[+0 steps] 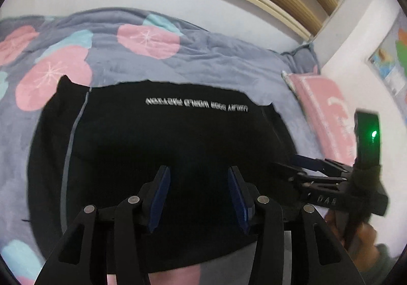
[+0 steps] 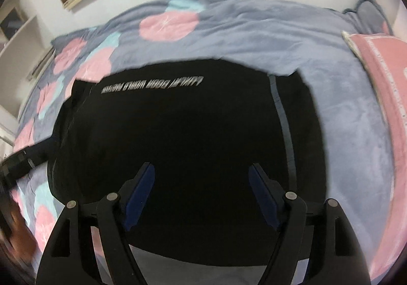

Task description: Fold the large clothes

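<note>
Black printed-fabric garment lies flat on the grey flowered fleece blanket, dead ahead of both tools, hem nearest. Left gripper and right gripper hover spread wide, holding nothing (left looks closer, I'd judge), white lettering running crosswise at the far edge

Room light is dim and flat, no clear source, no hard shadows. Both my wrist views bow hard at the edges: the bedspread curves like a dome and dark vignette fills the corners. The black garment reads as one near-featureless mass; its folds are lost in underexposure and only the white lettering stands out, soft in the left view, smeared in the right. Motion blur is heavier in the right view, worst at the left rim. A green indicator light on my right gripper blooms slightly. Pink pillow edges look soft.
</note>
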### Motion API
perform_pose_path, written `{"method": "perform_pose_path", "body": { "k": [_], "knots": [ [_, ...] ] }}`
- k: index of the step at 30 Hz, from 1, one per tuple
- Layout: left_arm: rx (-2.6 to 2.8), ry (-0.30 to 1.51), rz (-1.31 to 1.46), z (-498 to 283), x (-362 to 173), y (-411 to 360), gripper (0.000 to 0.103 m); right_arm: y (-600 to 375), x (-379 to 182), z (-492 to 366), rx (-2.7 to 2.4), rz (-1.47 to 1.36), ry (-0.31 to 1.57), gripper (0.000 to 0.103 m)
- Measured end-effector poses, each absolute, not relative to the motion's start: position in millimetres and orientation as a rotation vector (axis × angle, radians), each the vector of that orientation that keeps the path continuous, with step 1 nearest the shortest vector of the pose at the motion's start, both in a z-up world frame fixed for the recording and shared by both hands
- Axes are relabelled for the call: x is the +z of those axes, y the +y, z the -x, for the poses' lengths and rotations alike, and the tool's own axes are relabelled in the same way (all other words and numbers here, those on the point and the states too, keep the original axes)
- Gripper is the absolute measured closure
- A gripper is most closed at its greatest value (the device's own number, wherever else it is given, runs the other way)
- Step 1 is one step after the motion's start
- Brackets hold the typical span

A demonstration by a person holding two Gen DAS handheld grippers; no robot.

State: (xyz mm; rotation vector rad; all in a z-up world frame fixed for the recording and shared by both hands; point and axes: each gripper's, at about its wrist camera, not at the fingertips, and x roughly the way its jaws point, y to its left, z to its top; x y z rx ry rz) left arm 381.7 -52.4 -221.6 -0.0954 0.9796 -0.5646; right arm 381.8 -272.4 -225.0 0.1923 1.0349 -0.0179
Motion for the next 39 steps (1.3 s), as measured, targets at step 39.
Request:
{"method": "perform_pose_path", "body": {
  "k": [39],
  "knots": [
    [-0.538,1.13,0.09,-382.6,-235.2,-20.0,0.055,-239.7,-251.5,-389.9,0.067,-0.116,1.14,0.029]
  ]
}}
